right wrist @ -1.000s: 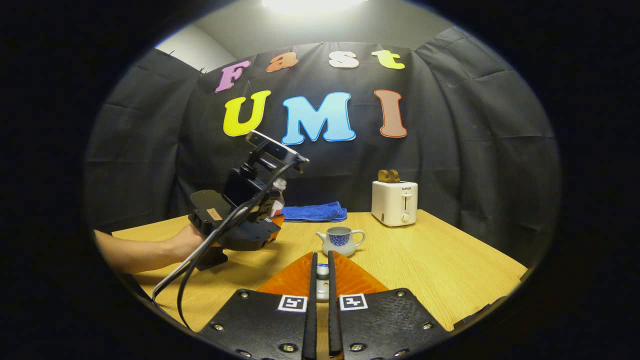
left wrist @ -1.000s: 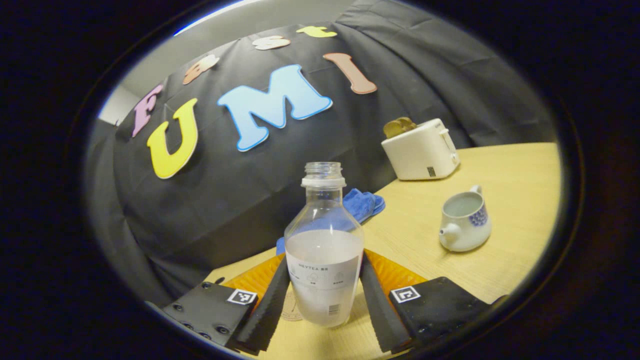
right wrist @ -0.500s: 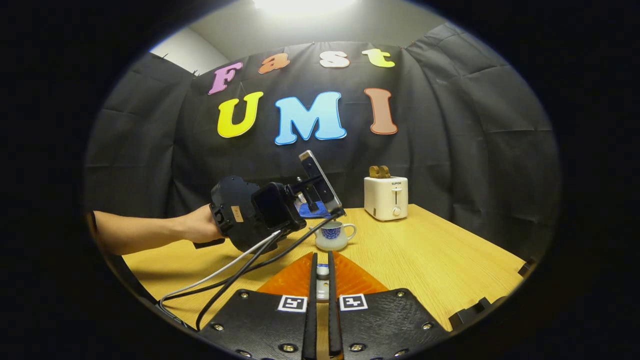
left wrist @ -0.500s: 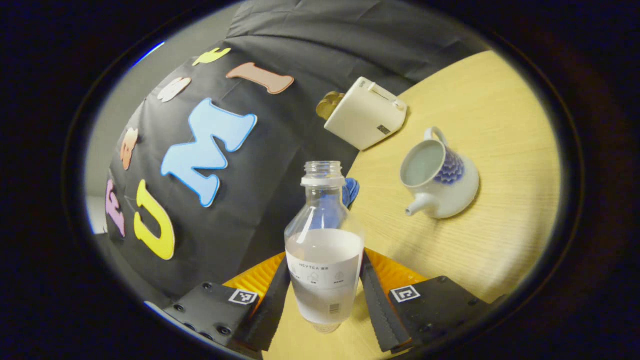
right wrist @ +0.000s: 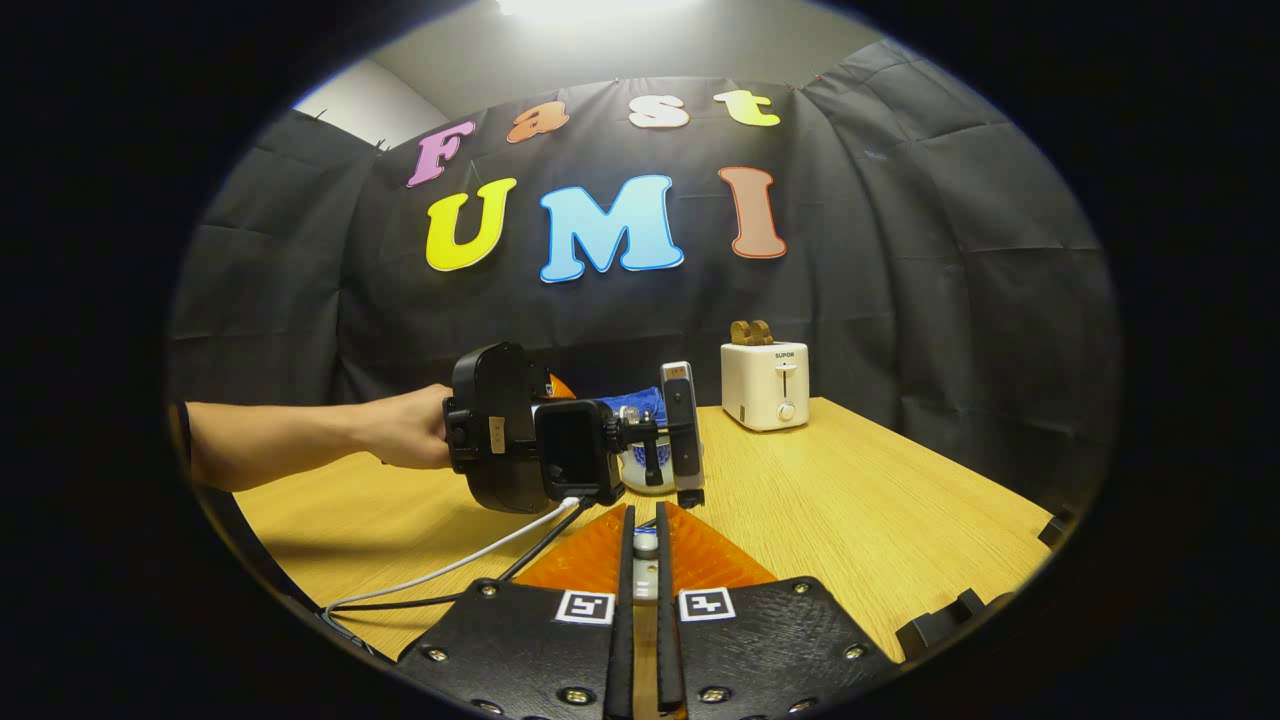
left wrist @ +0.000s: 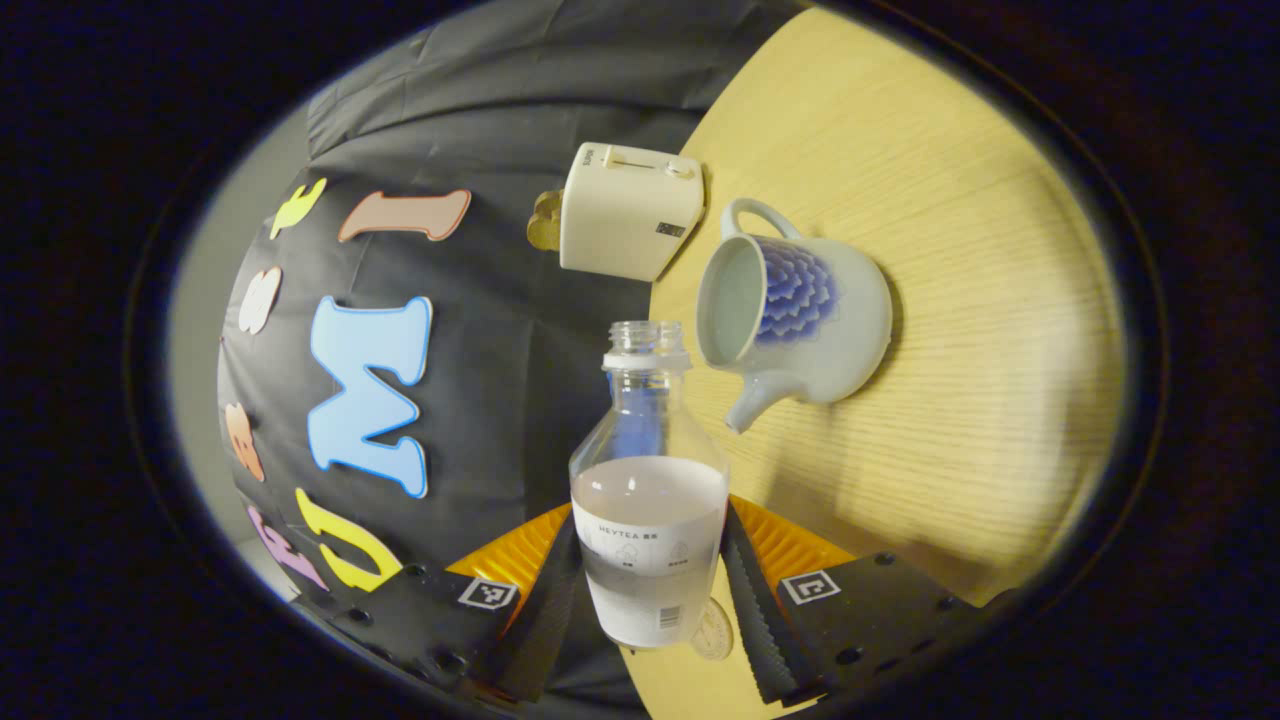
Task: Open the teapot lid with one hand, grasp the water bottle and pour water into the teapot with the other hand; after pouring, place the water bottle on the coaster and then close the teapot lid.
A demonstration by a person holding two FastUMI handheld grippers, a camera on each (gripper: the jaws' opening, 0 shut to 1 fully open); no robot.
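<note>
- In the left gripper view, the left gripper (left wrist: 650,590) has its jaws clamped on the lower body of the water bottle (left wrist: 648,500), one finger on each side of the label band; the bottle is uncapped and part full.
- The label carries small printed writing and a barcode, which I leave unread.
- Just beyond the bottle's open mouth sits the teapot (left wrist: 795,320), lid off, its hollow facing the bottle neck, spout toward the gripper and handle toward the toaster (left wrist: 625,210).
- The toaster stands at the bench's (left wrist: 950,300) far edge against the black cloth; beyond the teapot the bench top is bare wood.
- A round coaster (left wrist: 712,630) peeks out beneath the bottle base.
- In the right gripper view, the right gripper (right wrist: 640,585) holds a small white lid (right wrist: 646,545) between jaws nearly together, near the bench's front edge.
- That view also shows a hand (right wrist: 405,430) gripping the left gripper from the side, its cable trailing to the front edge, and a blue cloth (right wrist: 630,402) behind it.
</note>
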